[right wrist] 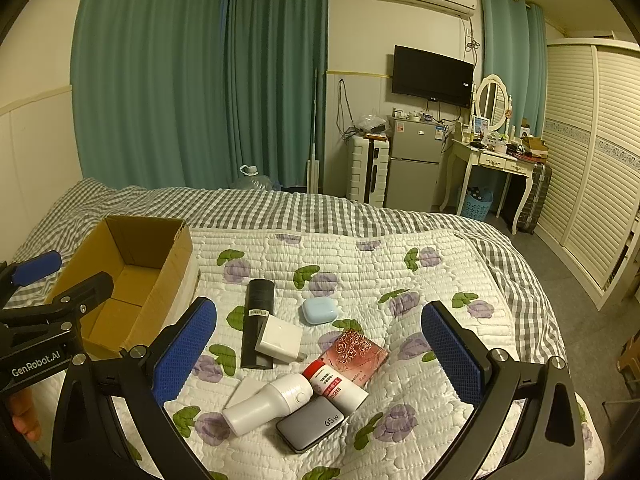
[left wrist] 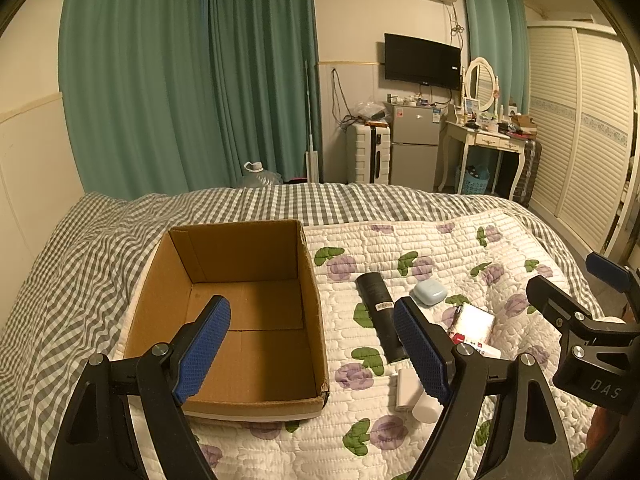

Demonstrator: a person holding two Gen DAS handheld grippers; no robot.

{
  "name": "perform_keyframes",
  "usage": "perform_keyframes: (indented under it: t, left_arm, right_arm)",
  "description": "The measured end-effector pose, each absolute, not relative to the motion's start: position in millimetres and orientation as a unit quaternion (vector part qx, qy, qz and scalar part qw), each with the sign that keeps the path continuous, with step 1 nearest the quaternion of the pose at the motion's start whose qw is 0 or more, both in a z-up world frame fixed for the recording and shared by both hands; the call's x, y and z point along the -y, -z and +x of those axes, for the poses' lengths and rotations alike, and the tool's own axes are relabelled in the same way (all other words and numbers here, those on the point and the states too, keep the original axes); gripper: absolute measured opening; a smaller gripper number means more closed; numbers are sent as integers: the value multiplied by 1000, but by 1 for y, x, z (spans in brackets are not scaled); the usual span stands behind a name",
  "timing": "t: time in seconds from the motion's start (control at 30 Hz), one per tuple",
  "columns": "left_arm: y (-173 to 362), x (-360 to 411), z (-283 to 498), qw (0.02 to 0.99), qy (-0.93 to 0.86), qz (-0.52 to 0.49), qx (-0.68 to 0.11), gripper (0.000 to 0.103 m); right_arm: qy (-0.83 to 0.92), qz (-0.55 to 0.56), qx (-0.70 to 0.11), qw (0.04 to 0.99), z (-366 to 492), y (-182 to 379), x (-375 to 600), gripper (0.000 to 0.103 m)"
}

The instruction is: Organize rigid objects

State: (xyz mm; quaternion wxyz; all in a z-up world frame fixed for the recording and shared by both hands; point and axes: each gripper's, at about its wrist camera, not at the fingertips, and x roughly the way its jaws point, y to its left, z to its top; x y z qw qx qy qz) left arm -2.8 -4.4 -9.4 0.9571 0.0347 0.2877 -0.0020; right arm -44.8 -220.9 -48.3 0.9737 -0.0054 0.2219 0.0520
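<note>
Gray power bank [right wrist: 310, 428] lies on floral quilt [right wrist: 360, 264]; green curtains [right wrist: 200, 72] behind.

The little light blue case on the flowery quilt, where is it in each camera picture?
Left wrist view: the light blue case sits right of middle, just right of the black tube.
Right wrist view: it sits near the middle, again right of the black tube.
Shared landmark: the cardboard box, left of both.
</note>
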Motion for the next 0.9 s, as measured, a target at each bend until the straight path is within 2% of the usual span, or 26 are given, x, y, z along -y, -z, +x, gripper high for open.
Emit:
perform_keyframes:
  t: [0.9]
  left_arm:
    - [-14, 18, -14, 962, 24, 38, -268, 86]
  right_arm:
    - [-51, -29, -221, 974, -49, 31, 233, 103]
